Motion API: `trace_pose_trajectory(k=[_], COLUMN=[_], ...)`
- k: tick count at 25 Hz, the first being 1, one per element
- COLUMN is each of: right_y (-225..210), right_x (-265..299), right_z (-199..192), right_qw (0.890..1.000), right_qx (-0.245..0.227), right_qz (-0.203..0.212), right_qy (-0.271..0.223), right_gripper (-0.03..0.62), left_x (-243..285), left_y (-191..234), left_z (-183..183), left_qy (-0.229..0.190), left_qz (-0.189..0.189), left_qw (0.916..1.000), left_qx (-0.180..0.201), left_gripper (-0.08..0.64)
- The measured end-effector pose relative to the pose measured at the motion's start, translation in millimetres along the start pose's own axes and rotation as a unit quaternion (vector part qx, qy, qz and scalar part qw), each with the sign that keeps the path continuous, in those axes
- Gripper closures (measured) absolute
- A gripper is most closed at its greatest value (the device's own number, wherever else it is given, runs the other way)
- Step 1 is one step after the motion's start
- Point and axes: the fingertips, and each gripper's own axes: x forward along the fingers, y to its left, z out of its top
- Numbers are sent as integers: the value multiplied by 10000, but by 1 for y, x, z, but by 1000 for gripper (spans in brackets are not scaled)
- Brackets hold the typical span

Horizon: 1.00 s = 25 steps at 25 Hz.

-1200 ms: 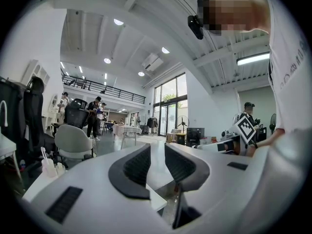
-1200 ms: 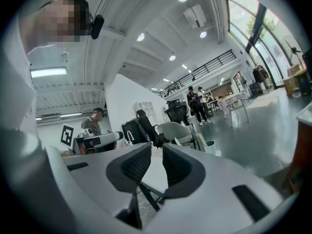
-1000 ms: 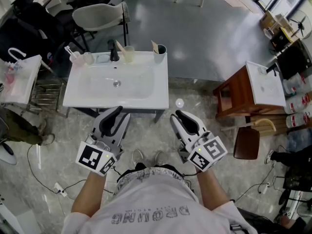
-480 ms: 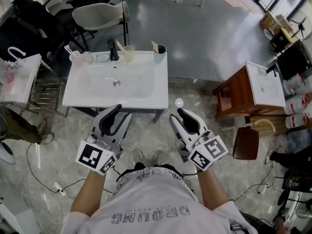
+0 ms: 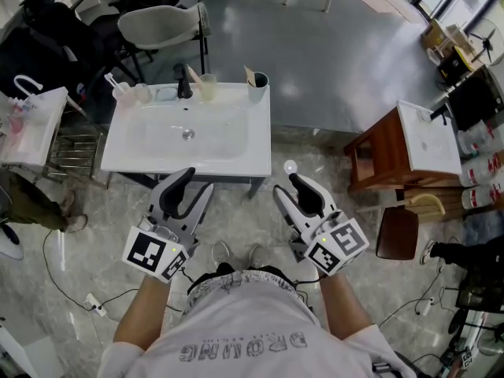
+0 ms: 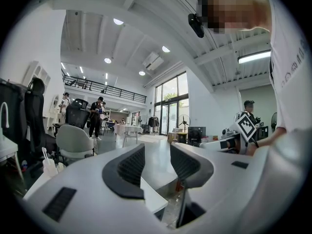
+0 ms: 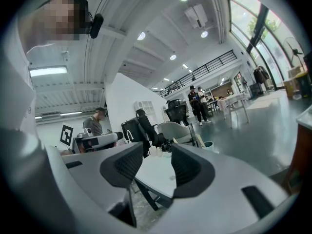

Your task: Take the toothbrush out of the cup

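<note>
Two tools, left gripper [image 5: 197, 184] and right gripper [image 5: 287, 186], jaws just opening wide with nothing between them, hover short of the washbasin [image 5: 240, 150]; toothbrush [image 5: 111, 82] stands in cup [image 5: 122, 94] at its far-left corner, well apart; best to pinch the handle and lift straight up.

**A big open studio hall, not a bathroom**

We are standing in a wide hall. The white sink [image 5: 228, 144] sits on bare legs on a polished grey floor [image 5: 331, 53], with office chairs [image 5: 47, 30] behind it. Overhead we see a high white ceiling [image 6: 146, 33], a balcony rail [image 6: 105, 89] and tall windows [image 6: 170, 99].
</note>
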Motion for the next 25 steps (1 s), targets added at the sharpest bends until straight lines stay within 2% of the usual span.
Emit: trace_pose_trajectory(k=[10,25], right_y=[-8,-31], right_x=[-20,-62], right_z=[-1,5], right_qw=[9999,9989], right_qx=[24,51], right_qz=[118,455], right_qy=[19,-84], right_gripper=[359,353], left_x=[0,6], left_y=[-20,-67], left_z=[-4,-5], left_qy=[8,-35], left_qz=[200,556], left_qw=[9998,9983], left_qx=[31,144], left_gripper=[358,348])
